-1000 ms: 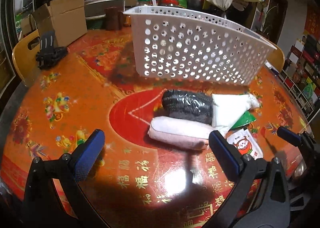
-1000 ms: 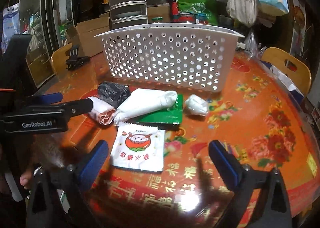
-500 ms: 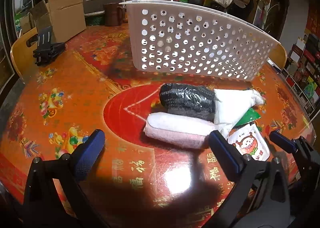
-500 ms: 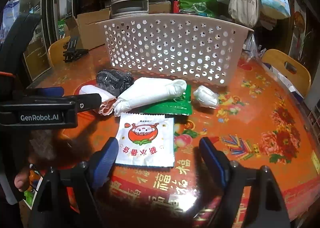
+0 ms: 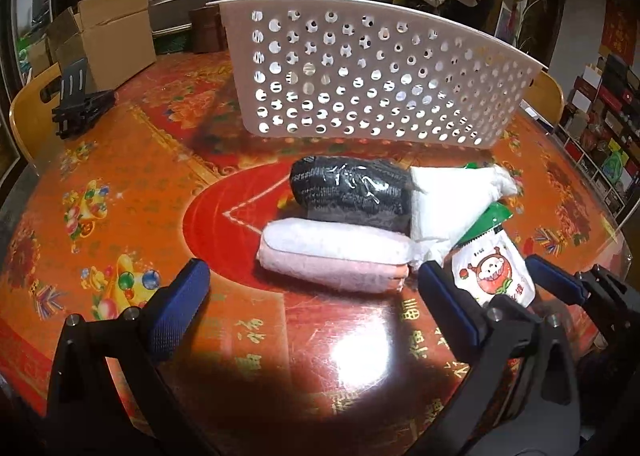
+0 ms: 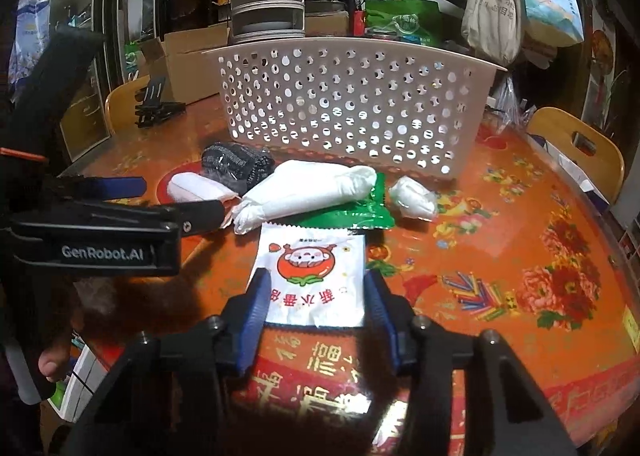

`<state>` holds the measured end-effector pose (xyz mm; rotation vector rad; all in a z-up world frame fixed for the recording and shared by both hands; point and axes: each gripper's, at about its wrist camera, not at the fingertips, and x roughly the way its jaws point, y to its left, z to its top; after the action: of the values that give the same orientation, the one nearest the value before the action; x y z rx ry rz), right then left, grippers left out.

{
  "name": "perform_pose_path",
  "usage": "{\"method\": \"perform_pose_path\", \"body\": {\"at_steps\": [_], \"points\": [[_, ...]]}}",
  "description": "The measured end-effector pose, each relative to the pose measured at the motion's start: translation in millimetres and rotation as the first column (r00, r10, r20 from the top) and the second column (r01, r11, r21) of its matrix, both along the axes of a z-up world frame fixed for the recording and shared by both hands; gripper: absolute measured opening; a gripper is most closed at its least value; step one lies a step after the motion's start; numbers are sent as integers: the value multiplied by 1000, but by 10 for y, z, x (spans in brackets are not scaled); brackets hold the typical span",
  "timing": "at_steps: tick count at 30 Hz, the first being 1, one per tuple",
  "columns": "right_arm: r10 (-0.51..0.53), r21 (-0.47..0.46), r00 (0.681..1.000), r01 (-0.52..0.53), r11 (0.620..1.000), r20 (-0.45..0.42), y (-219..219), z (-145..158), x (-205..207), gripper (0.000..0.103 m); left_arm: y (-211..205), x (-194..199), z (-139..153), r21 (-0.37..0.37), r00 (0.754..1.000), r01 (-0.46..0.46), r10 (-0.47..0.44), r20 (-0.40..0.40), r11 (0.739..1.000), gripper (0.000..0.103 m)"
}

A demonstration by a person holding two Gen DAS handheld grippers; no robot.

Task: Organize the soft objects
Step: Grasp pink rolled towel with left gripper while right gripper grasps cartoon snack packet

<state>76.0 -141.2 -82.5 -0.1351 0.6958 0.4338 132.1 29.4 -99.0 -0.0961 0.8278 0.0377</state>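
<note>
Left tool (image 5: 310,288) spread wide, low over the surface (image 5: 132,192), nothing between its fingers; pink roll (image 5: 334,254) lies just ahead of it. Right tool (image 6: 314,298) partly spread, fingers either side of the near end of the white packet (image 6: 314,276) with the cartoon print; contact with its edges cannot be told. Packet lies flat on the surface. Black roll (image 5: 352,188) lies behind the pink roll, touching it. White bundle (image 6: 308,192) lies across the green packet (image 6: 360,212), one end by the pink roll. Small white wad (image 6: 414,200) just right of the green packet, apart from the rest. White basket (image 6: 348,108) with holes stands behind all of it, no soft item visible inside. Black stand (image 5: 78,106) far left on the surface.
</note>
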Motion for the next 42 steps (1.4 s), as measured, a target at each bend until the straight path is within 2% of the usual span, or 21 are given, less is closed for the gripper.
{"method": "perform_pose_path", "body": {"at_steps": [4, 7, 13, 15, 17, 18, 19, 21, 26, 31, 35, 38, 40, 42], "points": [[-6, 5, 1000, 6, 1000, -4, -57, 10, 18, 31, -6, 26, -38, -4, 1000, 4, -4, -21, 1000, 103], [-5, 8, 1000, 5, 1000, -6, -70, 12, 20, 30, -13, 37, -55, -16, 1000, 15, -15, -22, 1000, 102], [-2, 11, 1000, 2, 1000, -9, -87, 15, 24, 29, -58, 17, -53, -1, 1000, 29, -29, 6, 1000, 73], [-1, 6, 1000, 1, 1000, -10, -86, 17, 26, 29, -59, -16, -43, -13, 999, 32, -31, 14, 999, 72], [-6, 15, 1000, 7, 1000, -15, -94, 16, 31, 32, -34, -50, -38, -29, 999, 30, -29, 29, 999, 71], [-6, 14, 1000, 6, 1000, -14, -87, 16, 25, 41, -19, -69, -36, -33, 999, 25, -24, 35, 999, 71], [-3, 18, 1000, 3, 1000, -18, -85, 18, 26, 56, -1, -85, -33, -34, 999, 20, -19, 39, 999, 70], [13, 51, 1000, -12, 999, -26, -80, 21, 25, 68, 46, -129, -20, -42, 999, 10, -8, 48, 999, 70], [26, 46, 999, -25, 999, -20, 16, 29, 26, 70, 163, -202, 9, -47, 999, -4, 6, 54, 999, 70], [24, -18, 1000, -24, 1000, -5, 155, -17, 16, 71, 251, -252, 20, -58, 998, -19, 22, 57, 998, 70], [18, -19, 1000, -18, 1000, -3, 179, -14, 29, 71, 271, -270, 19, -60, 998, -25, 28, 57, 998, 70], [32, -20, 999, -32, 999, 4, 183, -17, 10, 59, 276, -281, 20, -61, 998, -26, 30, 59, 998, 70], [38, -22, 999, -38, 999, 10, 179, -11, -9, 44, 272, -283, 22, -62, 998, -28, 31, 59, 998, 70], [48, -25, 999, -48, 999, 13, 183, -7, -25, 37, 282, -290, 25, -68, 998, -29, 33, 59, 997, 70]]}}
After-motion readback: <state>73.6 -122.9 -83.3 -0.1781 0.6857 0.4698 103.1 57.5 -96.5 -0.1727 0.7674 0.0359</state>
